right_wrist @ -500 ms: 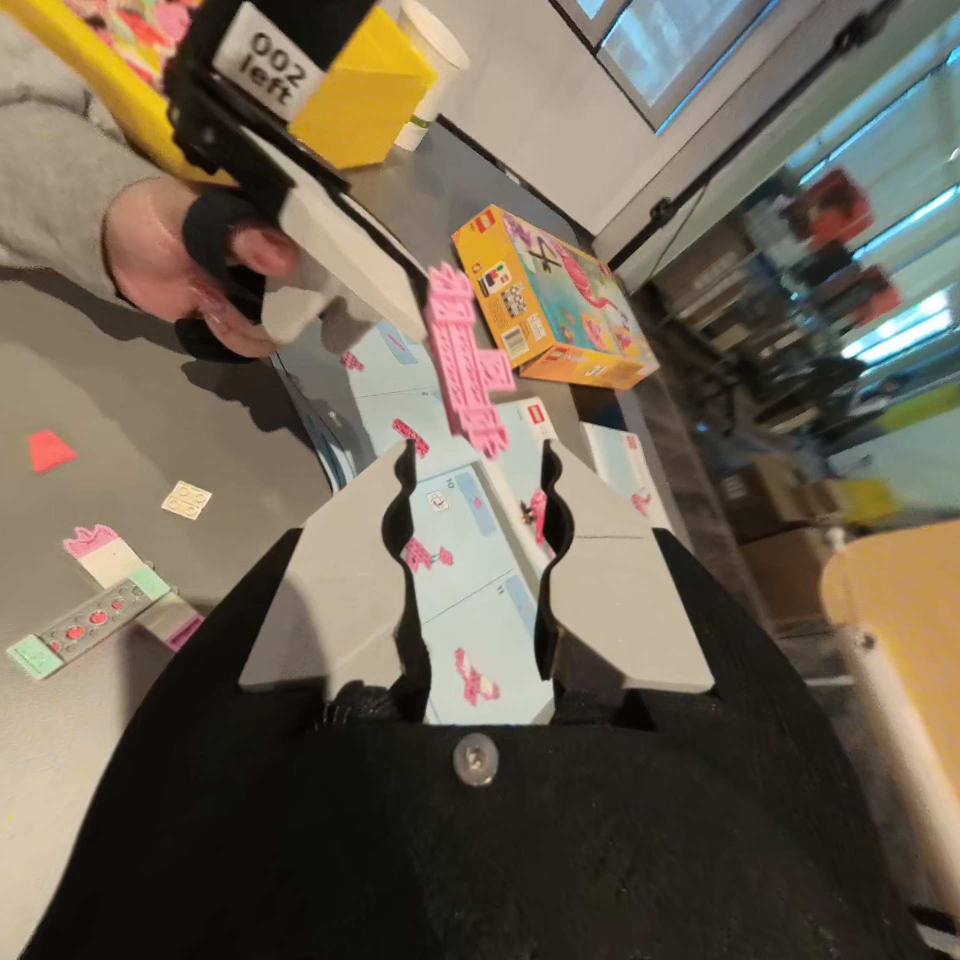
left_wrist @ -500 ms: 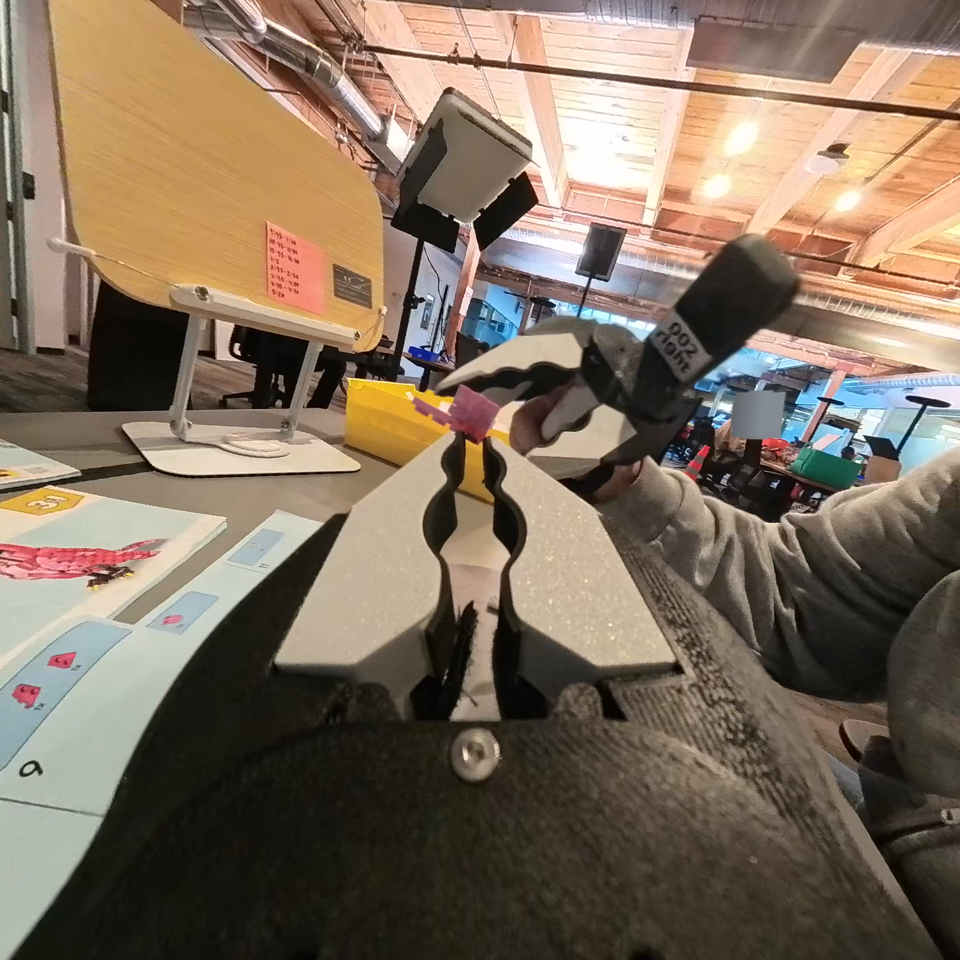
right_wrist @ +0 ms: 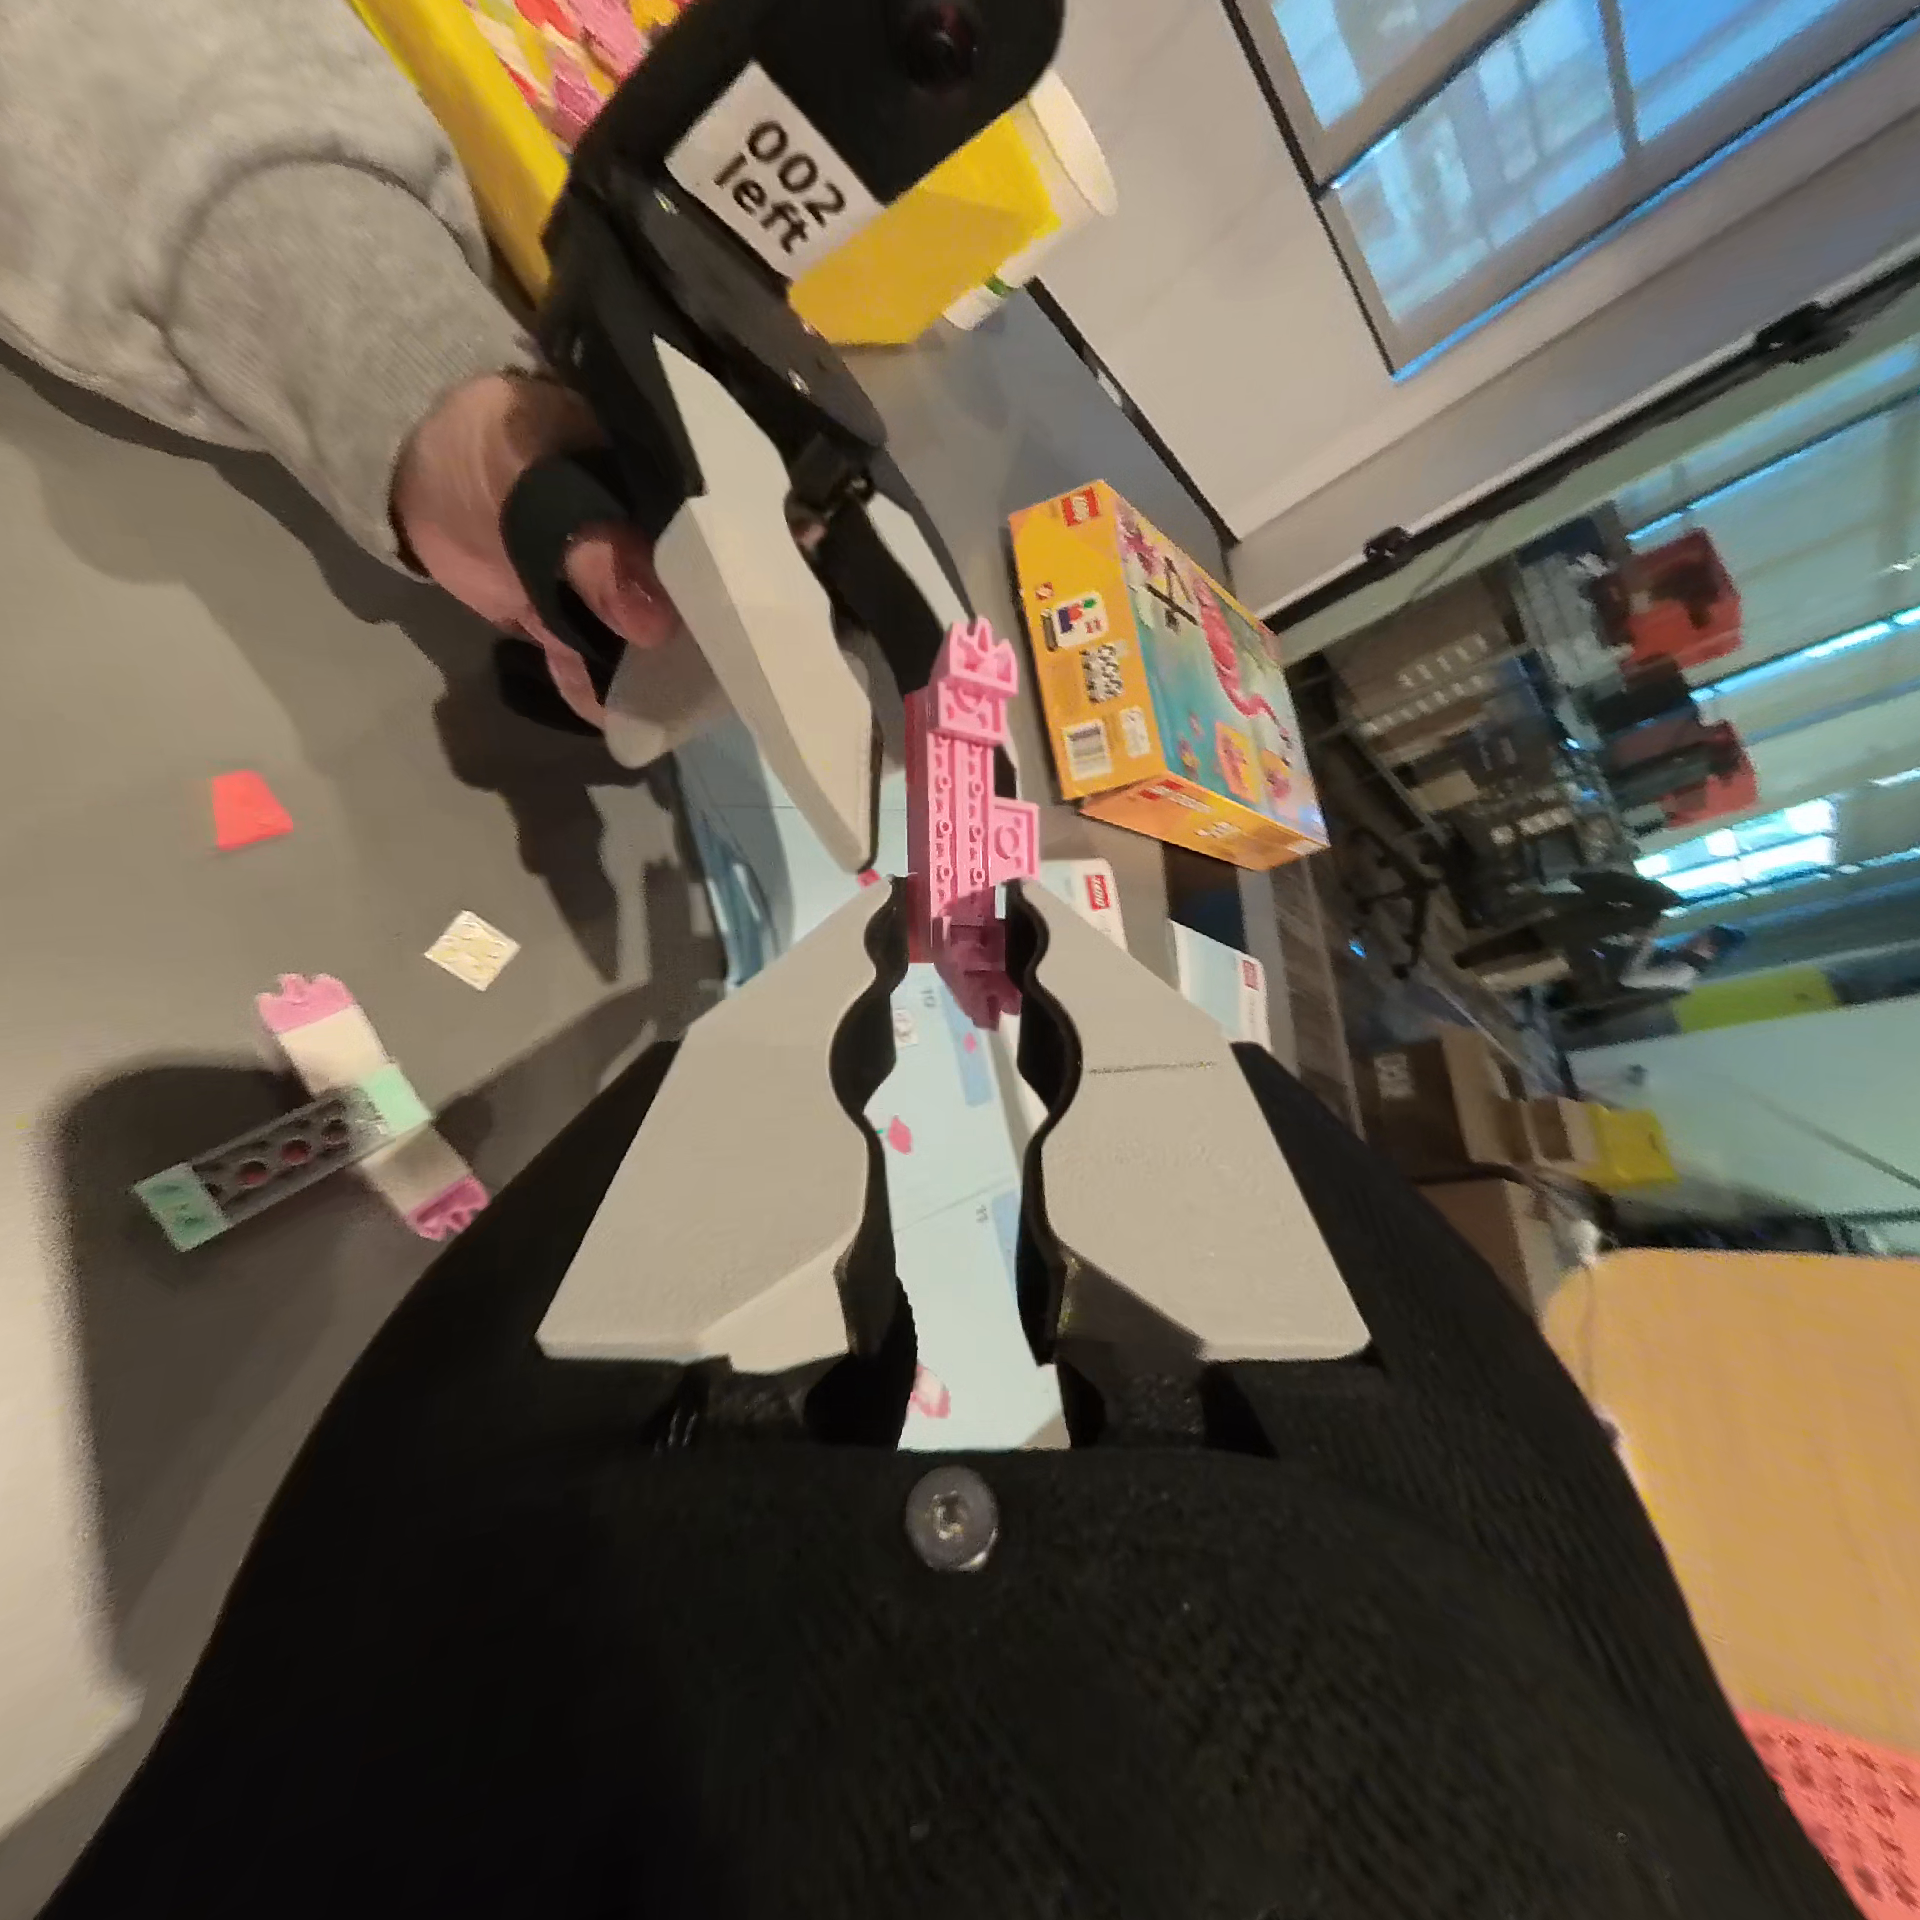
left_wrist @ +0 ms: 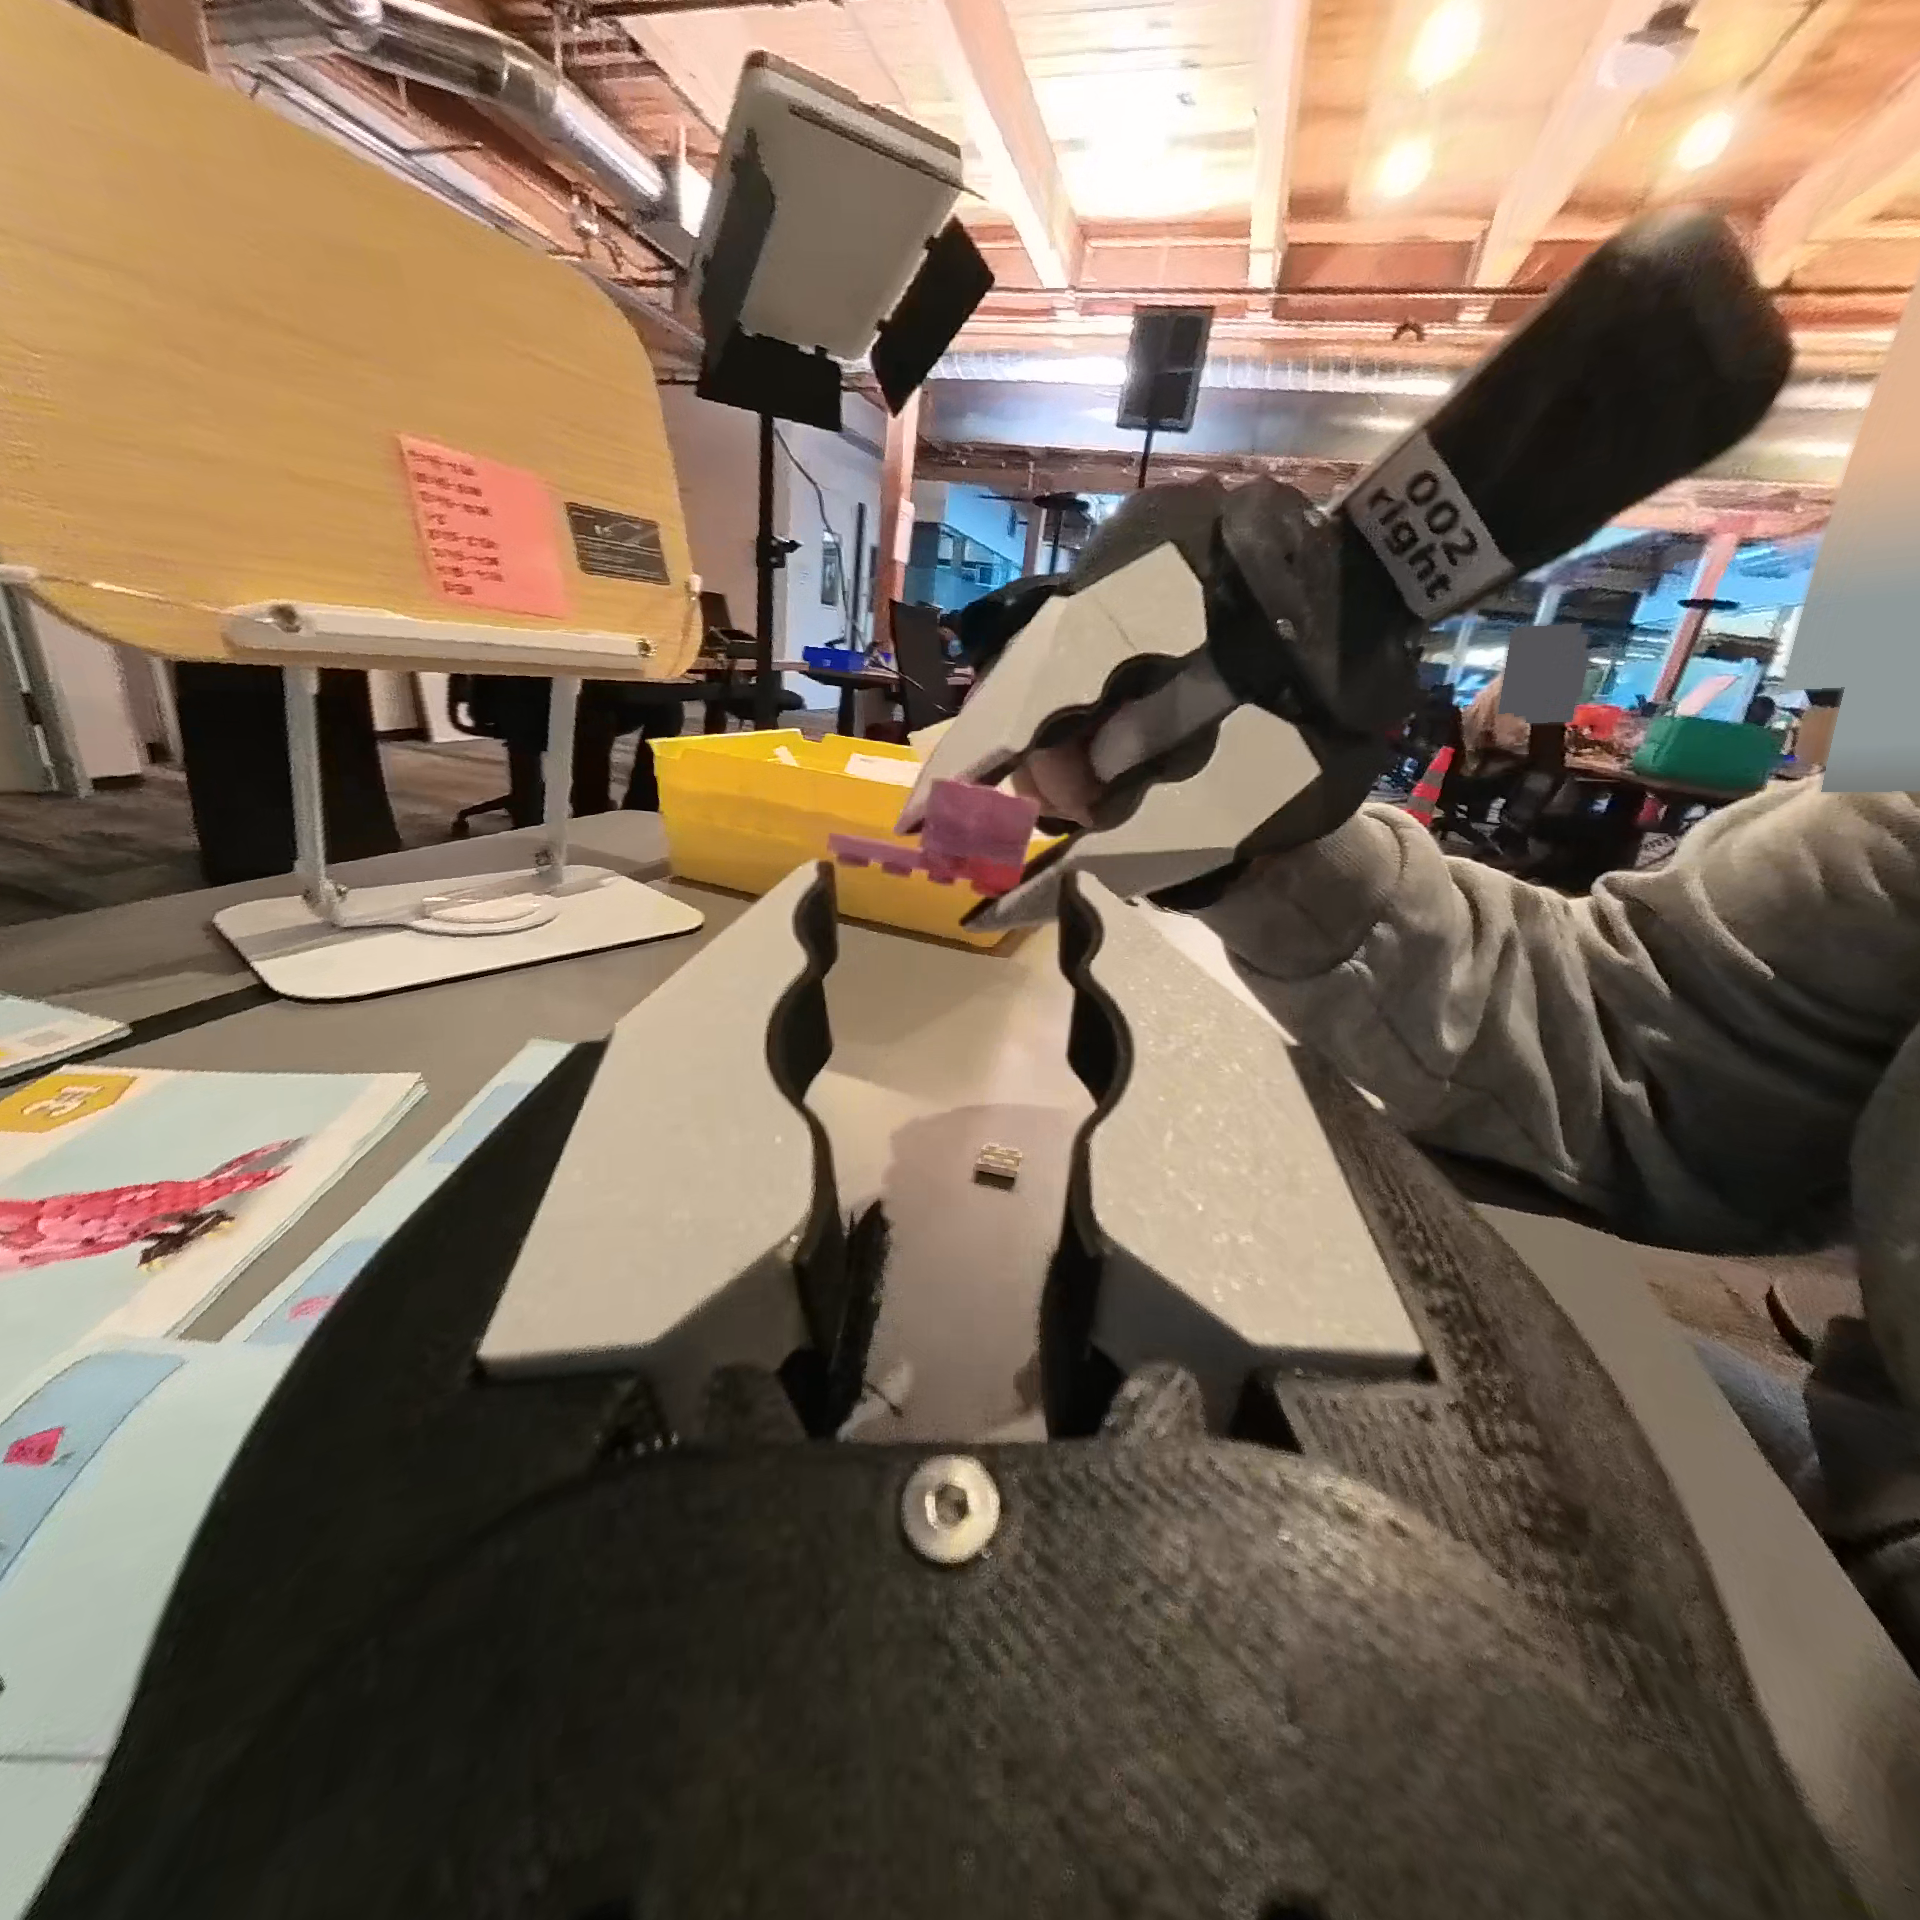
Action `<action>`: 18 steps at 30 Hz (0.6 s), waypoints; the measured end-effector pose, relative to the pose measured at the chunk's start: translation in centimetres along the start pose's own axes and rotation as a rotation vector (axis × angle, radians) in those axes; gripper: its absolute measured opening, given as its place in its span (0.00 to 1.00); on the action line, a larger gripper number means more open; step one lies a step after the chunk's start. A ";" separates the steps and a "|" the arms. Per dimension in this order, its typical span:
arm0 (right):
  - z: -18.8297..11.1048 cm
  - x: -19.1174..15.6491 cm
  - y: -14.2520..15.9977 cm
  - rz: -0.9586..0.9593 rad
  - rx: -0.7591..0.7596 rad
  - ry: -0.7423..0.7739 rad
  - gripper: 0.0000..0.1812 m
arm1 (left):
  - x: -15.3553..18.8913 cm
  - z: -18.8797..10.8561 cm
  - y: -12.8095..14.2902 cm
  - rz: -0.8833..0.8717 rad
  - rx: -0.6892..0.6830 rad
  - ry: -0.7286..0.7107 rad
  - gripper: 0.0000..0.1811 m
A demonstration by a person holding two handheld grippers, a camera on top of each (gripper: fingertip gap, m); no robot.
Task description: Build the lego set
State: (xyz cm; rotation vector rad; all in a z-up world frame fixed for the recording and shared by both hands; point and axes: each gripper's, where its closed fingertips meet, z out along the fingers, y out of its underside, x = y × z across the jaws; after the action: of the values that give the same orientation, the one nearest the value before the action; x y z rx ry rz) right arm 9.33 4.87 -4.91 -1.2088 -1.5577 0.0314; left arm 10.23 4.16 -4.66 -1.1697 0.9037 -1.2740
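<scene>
- Right gripper (right_wrist: 951,914): I had its jaws pinching the lower end of the pink lego assembly (right_wrist: 961,790), which stood up past the fingertips, lifted above the tabletop.
- Left gripper (left_wrist: 945,894): I held it with jaws spread and nothing between them, its tips just beside the assembly; it had no grip on it.
- Pink lego assembly: a long studded strip with a crown-like piece at the far end, a square plate jutting to one side and darker pink bricks at the pinched end. I judged it a partial sub-build, not a finished model.
- Second sub-build (right_wrist: 322,1122): white, mint, grey and pink bricks, lying on the grey tabletop (right_wrist: 208,623) towards its near edge, apart from the grippers and not joined to the pink one.
- Loose parts on the tabletop: a red slope piece (right_wrist: 247,810) and a small cream plate (right_wrist: 473,948), both unused.
- Yellow parts bin (left_wrist: 769,821) at the far side, with pink and red pieces left in it.
- Instruction booklet (left_wrist: 177,1195), open, towards the left edge; lego box (right_wrist: 1153,686) beyond it.
- Progress, as I judged it: early to middle. Two sub-builds existed; joining them and placing the loose and binned parts remained.
</scene>
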 end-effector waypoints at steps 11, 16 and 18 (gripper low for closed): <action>-0.6 -1.1 -0.3 0.013 0.019 -0.092 0.08 | 0.6 0.1 0.1 -0.044 -0.005 0.066 0.19; -1.1 0.3 -0.3 0.149 0.061 -0.071 0.21 | -1.2 -0.8 -1.2 -0.079 0.068 -0.004 0.19; -1.1 0.3 1.5 0.290 0.020 -0.149 0.23 | -2.6 -1.7 -2.2 -0.079 0.120 -0.077 0.19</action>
State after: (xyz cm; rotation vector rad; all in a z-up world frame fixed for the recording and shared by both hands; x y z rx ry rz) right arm 11.22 5.15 -5.16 -1.4352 -1.4928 0.3322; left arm 7.76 6.66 -3.12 -1.1607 0.7207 -1.3196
